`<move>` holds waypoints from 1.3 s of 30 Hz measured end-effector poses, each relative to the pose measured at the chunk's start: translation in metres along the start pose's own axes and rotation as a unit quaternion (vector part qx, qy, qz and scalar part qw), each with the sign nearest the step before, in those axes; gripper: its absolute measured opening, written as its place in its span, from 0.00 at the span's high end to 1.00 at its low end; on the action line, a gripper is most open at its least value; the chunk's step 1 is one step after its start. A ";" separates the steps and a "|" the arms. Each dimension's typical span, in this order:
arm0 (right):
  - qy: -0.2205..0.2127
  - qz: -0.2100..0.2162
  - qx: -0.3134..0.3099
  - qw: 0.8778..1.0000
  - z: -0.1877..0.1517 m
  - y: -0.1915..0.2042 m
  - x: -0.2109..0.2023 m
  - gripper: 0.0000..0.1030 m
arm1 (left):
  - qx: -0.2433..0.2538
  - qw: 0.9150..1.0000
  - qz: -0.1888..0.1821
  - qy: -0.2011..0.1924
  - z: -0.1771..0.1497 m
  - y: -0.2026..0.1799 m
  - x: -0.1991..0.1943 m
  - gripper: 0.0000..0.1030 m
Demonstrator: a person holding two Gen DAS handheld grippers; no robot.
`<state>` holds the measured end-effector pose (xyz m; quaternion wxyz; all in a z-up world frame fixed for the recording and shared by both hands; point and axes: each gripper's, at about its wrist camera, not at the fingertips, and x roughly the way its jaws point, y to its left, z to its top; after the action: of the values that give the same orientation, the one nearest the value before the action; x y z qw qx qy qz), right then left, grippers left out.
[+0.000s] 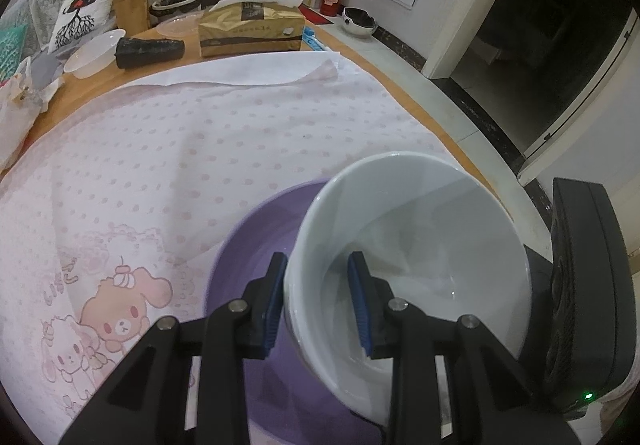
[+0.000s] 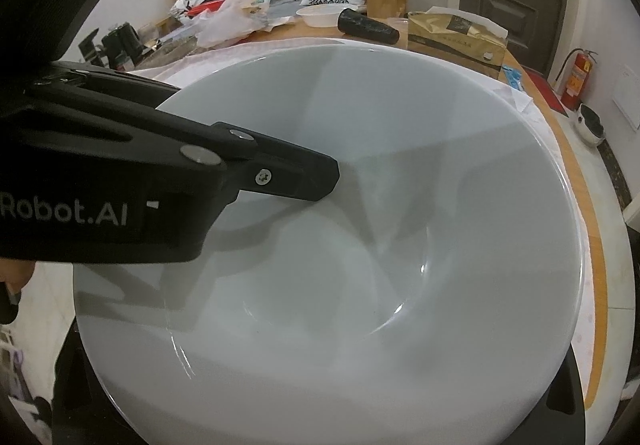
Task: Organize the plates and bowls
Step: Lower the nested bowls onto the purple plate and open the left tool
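Note:
My left gripper [image 1: 318,299] is shut on the rim of a white bowl [image 1: 420,237], one blue pad inside and one outside, and holds it tilted over a purple bowl [image 1: 248,245] on the pink dotted cloth [image 1: 160,149]. In the right wrist view the white bowl [image 2: 360,245] fills the frame from very close. The left gripper's finger [image 2: 288,177] reaches in from the left and grips the rim. My right gripper's own fingers do not show; only dark parts sit at the bottom edge below the bowl.
A wooden table [image 1: 404,93] carries the cloth. At its far end are a tissue pack [image 1: 250,29], a dark rolled object [image 1: 150,51], a clear plastic bowl [image 1: 96,53] and a plastic bag [image 2: 228,21]. A black device [image 1: 588,285] stands at the right.

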<state>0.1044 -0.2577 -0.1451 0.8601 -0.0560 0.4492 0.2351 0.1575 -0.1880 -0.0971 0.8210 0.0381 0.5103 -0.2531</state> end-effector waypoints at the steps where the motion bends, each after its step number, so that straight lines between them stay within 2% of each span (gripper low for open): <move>1: 0.001 0.001 0.000 1.000 0.000 0.000 0.000 0.01 | 0.001 1.000 0.002 0.000 0.000 -0.001 0.000 0.74; 10: 0.005 -0.002 -0.004 1.000 -0.001 0.002 -0.001 0.01 | -0.006 1.000 0.008 0.001 -0.003 -0.002 -0.002 0.74; 19: 0.001 -0.003 -0.003 1.000 -0.007 0.002 -0.010 0.01 | 0.000 1.000 0.019 -0.010 -0.005 -0.008 -0.016 0.66; 23: -0.005 -0.006 -0.001 1.000 -0.010 0.002 -0.018 0.01 | 0.007 0.999 0.029 -0.027 -0.006 -0.013 -0.029 0.53; 27: -0.014 -0.007 0.002 1.000 -0.013 0.003 -0.029 0.02 | 0.011 0.999 0.025 -0.038 -0.007 -0.016 -0.041 0.50; 31: -0.032 -0.001 0.012 0.999 -0.015 0.003 -0.047 0.02 | 0.019 0.998 0.037 -0.050 -0.011 -0.018 -0.054 0.40; 36: -0.050 -0.002 0.006 0.999 -0.016 0.009 -0.072 0.02 | 0.015 0.997 0.033 -0.064 -0.016 -0.015 -0.071 0.36; 38: -0.056 -0.006 0.002 0.998 -0.017 0.011 -0.081 0.02 | 0.014 0.996 0.035 -0.075 -0.019 -0.014 -0.080 0.26; 39: -0.058 -0.007 0.001 0.998 -0.017 0.011 -0.084 0.02 | 0.015 0.996 0.038 -0.081 -0.020 -0.013 -0.084 0.24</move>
<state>0.0456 -0.2828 -0.0869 0.8864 -0.0443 0.3982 0.2319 0.1052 -0.1615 -0.0319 0.8680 0.0490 0.4364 -0.2318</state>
